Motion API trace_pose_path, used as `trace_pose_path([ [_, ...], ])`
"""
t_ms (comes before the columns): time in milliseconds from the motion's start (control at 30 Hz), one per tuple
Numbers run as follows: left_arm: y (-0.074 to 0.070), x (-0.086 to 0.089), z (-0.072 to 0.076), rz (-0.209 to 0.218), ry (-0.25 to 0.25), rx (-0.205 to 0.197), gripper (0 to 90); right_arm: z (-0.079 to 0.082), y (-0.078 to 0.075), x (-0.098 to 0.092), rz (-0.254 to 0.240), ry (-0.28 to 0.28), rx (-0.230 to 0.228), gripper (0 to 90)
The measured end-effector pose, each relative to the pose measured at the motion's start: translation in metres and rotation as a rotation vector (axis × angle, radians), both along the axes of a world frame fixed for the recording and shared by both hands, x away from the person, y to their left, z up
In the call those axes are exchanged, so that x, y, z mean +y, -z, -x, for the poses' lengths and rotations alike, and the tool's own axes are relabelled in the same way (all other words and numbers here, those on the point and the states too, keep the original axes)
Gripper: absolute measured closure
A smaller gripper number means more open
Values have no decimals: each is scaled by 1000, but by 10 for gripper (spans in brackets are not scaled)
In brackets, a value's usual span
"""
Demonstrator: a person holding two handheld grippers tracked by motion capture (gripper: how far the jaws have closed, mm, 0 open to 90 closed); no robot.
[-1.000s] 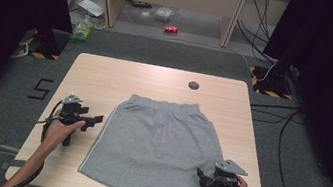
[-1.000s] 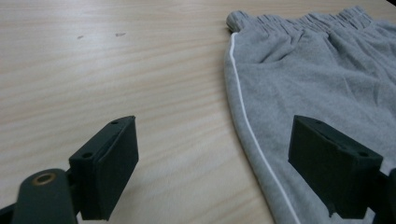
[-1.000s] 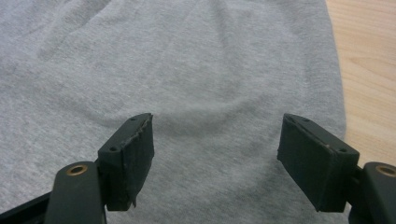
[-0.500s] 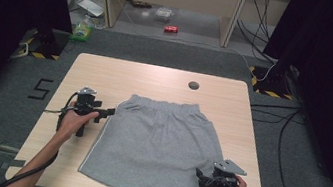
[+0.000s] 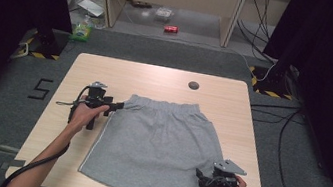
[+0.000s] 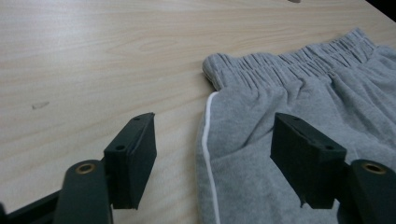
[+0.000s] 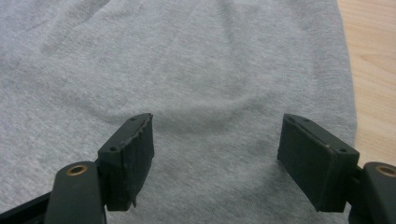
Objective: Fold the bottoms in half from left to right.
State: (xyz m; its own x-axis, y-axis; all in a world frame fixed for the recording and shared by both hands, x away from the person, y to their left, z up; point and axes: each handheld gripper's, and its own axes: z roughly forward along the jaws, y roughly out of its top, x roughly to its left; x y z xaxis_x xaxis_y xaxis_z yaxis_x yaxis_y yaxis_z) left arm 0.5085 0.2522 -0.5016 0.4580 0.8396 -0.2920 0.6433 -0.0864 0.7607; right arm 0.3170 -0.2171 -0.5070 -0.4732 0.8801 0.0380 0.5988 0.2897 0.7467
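Observation:
A grey skirt [image 5: 159, 143] with an elastic waistband [image 6: 289, 63] lies flat on the wooden table [image 5: 156, 79], waistband at the far side. A white stripe [image 6: 208, 140] runs down its left edge. My left gripper [image 5: 114, 105] is open just beside the skirt's far left corner, with the white-striped edge between its jaws [image 6: 212, 151]. My right gripper [image 5: 199, 174] is open over the skirt's near right part, and grey cloth [image 7: 210, 93] lies under its jaws [image 7: 217, 154].
A small dark round disc [image 5: 193, 85] sits on the table beyond the waistband. Past the table's far edge are a red can [image 5: 170, 29], a green item [image 5: 81, 32] and cables [image 5: 296, 124] on the floor.
My left gripper has moved forward and to the right, from the table's left side up to the skirt's waistband corner. The right gripper has stayed where it was.

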Motion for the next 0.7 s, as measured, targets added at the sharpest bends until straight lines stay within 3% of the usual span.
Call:
trace_pose_path([
  [300,0,-16,-16,-33,12,12,400,0,0,0,0,-1,-1,275],
  [500,-1,-30,-25,-80,26,27,427,0,0,0,-3,0,1,275],
  [700,3,-47,-35,-195,48,39,456,0,0,0,0,-5,1,275],
])
